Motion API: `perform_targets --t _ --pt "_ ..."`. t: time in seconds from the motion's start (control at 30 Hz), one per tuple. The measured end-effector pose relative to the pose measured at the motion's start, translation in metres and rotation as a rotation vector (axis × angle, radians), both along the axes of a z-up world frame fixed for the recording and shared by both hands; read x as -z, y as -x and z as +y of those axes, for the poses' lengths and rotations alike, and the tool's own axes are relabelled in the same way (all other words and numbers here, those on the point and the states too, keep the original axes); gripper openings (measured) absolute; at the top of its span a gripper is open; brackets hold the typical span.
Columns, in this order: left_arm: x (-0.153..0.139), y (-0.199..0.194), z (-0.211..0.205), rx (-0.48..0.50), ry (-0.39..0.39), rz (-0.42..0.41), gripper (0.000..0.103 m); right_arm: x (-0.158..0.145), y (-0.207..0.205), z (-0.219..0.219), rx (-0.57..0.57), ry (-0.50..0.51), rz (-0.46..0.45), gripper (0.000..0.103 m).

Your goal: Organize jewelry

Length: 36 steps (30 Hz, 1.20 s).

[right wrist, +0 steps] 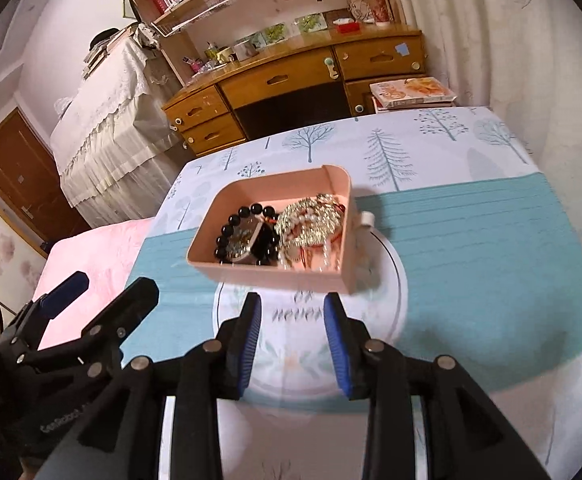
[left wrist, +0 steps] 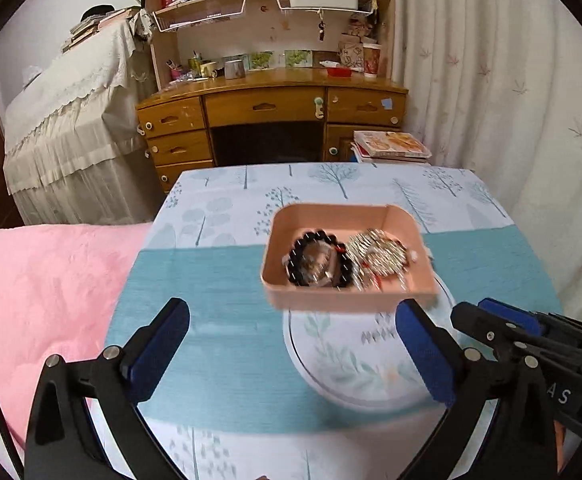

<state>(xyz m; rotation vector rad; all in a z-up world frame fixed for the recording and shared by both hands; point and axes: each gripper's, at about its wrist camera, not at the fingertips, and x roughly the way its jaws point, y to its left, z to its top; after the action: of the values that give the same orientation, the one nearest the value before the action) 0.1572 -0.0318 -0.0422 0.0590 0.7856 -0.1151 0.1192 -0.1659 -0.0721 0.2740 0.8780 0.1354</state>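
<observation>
Your left gripper sits nearest the lens, its blue pads spread as wide as they go, nothing between them. Beyond the fingertips lies a round white plate with a leaf pattern, resting on the teal band of the tree-print tablecloth. Your right gripper hovers over the same plate, jaws partly apart and empty; its pads touch nothing.

Pink tray: sits at the far edge of the plate, its near wall overlapping the rim. Inside, a black bead bracelet on the left, a tangle of silver chains with pearls and red thread on the right, the two touching. Something metallic lies inside the bead ring, possibly a pendant; blur prevents a firm call.

A small white piece sits just beside the tray's right wall.
</observation>
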Motion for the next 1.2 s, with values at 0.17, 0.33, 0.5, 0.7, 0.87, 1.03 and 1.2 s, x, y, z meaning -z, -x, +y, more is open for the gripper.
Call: perform_targets --t 0.17,0.33,0.5,0.7,0.87,1.03,1.2 --pt "-0.006 0.043 -0.001 0.021 0.019 -0.001 0.102 -0.011 0.043 -0.001 0.016 0.037 -0.044 0.039" --pt "-0.017 0.090 -0.003 0.054 0.021 -0.027 0.102 -0.018 0.079 -0.004 0.021 0.026 -0.056 0.043" --pt "-0.029 0.129 -0.004 0.058 0.021 -0.041 0.102 -0.030 0.113 -0.001 0.030 0.046 -0.079 0.045" --pt "-0.036 0.154 0.004 0.032 0.066 -0.013 0.102 -0.040 0.143 0.005 0.044 0.076 -0.109 0.049" --pt "-0.034 0.168 0.006 0.000 0.052 -0.010 0.102 -0.045 0.160 0.007 0.059 0.107 -0.146 0.049" --pt "-0.035 0.173 0.006 -0.005 0.050 -0.019 0.102 -0.050 0.173 0.008 0.085 0.134 -0.193 0.050" --pt "-0.035 0.177 0.002 -0.013 0.035 -0.035 0.102 -0.051 0.179 0.008 0.106 0.154 -0.204 0.050"
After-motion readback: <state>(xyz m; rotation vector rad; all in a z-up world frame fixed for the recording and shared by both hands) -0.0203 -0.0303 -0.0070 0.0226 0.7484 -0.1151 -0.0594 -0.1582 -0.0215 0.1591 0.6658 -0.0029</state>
